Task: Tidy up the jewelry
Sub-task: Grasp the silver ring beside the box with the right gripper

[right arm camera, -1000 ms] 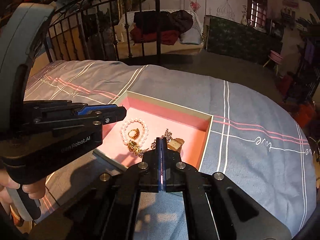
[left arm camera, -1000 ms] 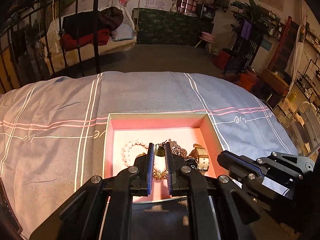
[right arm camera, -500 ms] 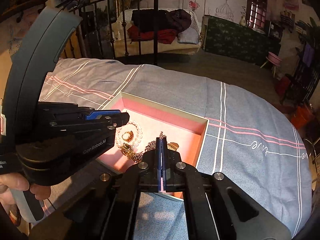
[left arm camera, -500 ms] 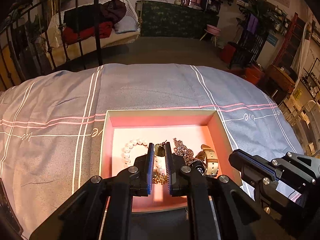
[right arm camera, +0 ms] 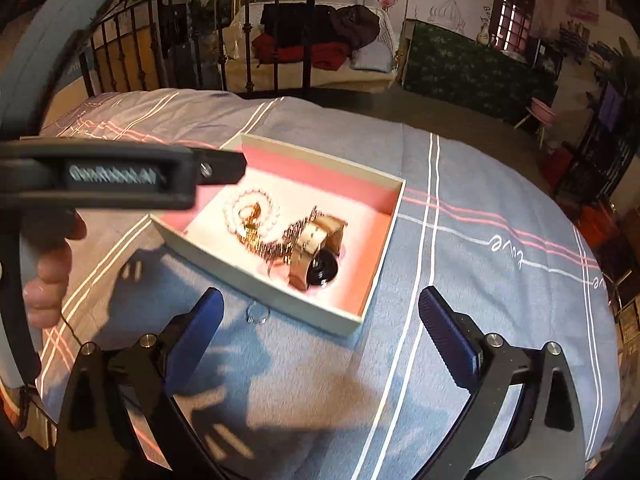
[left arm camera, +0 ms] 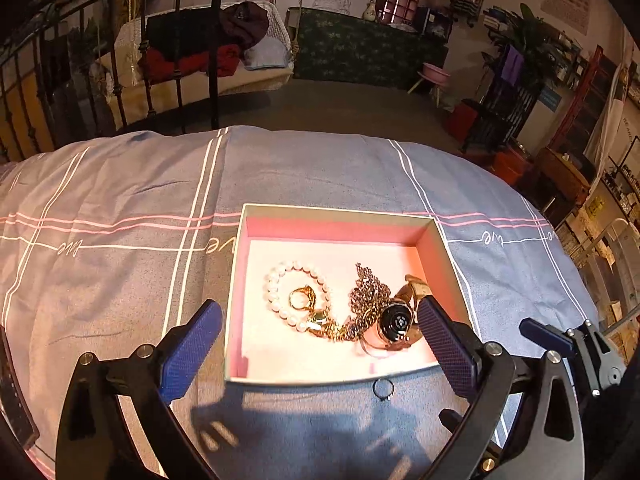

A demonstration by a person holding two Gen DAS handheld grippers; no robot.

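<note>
Right now I see the open box, pink inside, sitting at centre frame on the blue striped bedspread and holding a pearl bracelet, a gold ring, a tangle of gold chain and a gold watch with a dark round face. A small ring lies on the cloth just outside the box's near wall, lower centre of the left wrist view. My left gripper and right gripper both have their jaws spread wide, having just been opening, with nothing clamped between them.
</note>
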